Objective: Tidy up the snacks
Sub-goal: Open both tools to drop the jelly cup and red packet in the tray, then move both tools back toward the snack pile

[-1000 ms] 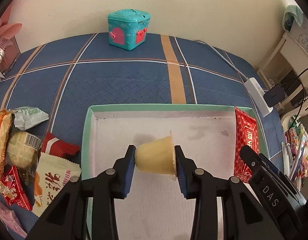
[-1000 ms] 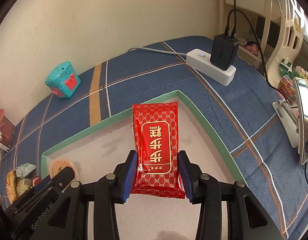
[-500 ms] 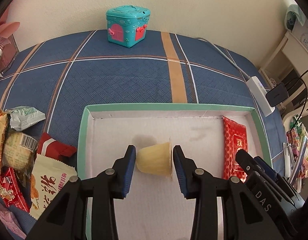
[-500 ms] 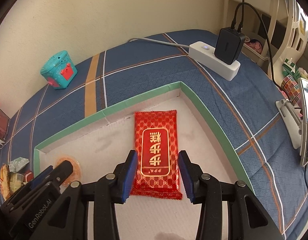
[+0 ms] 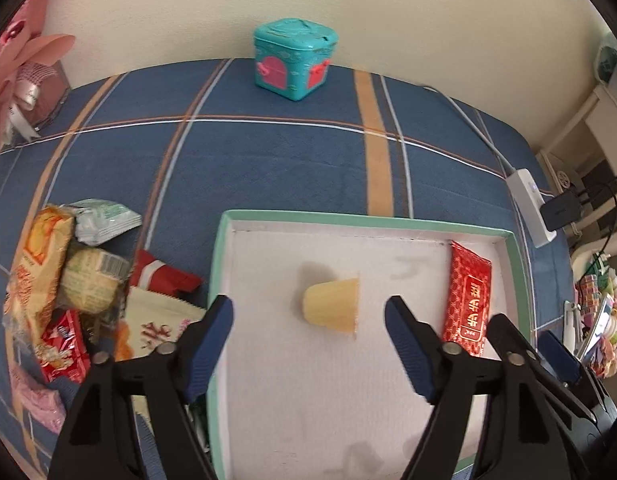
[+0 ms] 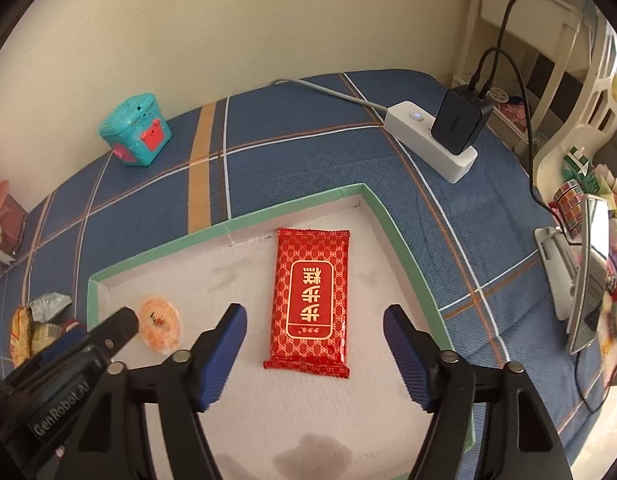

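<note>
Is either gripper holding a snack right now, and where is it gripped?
Neither. Both jaws have just opened: the jelly cup lies free before the left gripper, the red packet before the right gripper.

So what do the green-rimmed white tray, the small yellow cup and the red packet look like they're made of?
Green-rimmed white tray: probably cardboard or foam board; matte, stained floor, seams at corners.
Small yellow cup: likely thin translucent plastic with a printed film lid, lying on its side.
Red packet: glossy plastic film wrapper, with crimped ends and gold print.
</note>
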Demonstrator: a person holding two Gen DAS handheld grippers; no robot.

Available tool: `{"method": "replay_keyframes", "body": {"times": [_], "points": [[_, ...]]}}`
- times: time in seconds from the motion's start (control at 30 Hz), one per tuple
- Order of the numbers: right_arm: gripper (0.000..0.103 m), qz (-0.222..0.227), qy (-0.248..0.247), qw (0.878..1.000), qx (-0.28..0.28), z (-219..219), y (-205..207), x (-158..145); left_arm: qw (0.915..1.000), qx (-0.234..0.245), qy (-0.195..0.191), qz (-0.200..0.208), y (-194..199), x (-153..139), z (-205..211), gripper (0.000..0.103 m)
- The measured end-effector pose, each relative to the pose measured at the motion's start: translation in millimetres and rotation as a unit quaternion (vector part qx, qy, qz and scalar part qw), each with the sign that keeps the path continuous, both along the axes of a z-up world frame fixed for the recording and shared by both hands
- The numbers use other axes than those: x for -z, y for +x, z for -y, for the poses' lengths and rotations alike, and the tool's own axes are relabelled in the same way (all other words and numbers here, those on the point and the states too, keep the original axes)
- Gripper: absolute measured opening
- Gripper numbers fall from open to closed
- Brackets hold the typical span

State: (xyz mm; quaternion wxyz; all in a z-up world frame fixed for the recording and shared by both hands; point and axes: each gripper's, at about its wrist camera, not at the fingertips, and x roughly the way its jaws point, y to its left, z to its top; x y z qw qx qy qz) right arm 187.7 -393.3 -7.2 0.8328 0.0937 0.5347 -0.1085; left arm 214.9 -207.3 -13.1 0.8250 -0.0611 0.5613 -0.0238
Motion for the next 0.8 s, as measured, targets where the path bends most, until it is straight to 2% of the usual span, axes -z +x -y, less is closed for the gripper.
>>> {"method": "replay_keyframes", "body": {"times": [0.13, 0.27, 0.8], "points": [[0.092, -0.005, -0.003, 1.0, 0.001, 3, -3, -7, 0.9999, -0.014, 0.009, 0.0, -1, -5, -9, 0.086], [0.103, -0.003, -0.01, 1.0, -0.001, 5, -6, -13, 0.999, -0.023, 0.036, 0.009, -4, -9, -14, 0.095], [0.103, 0.009, -0.022, 1.0, -0.003, 0, -23, -27, 0.9981, -0.031, 0.041, 0.034, -18, -25, -25, 0.096]]}}
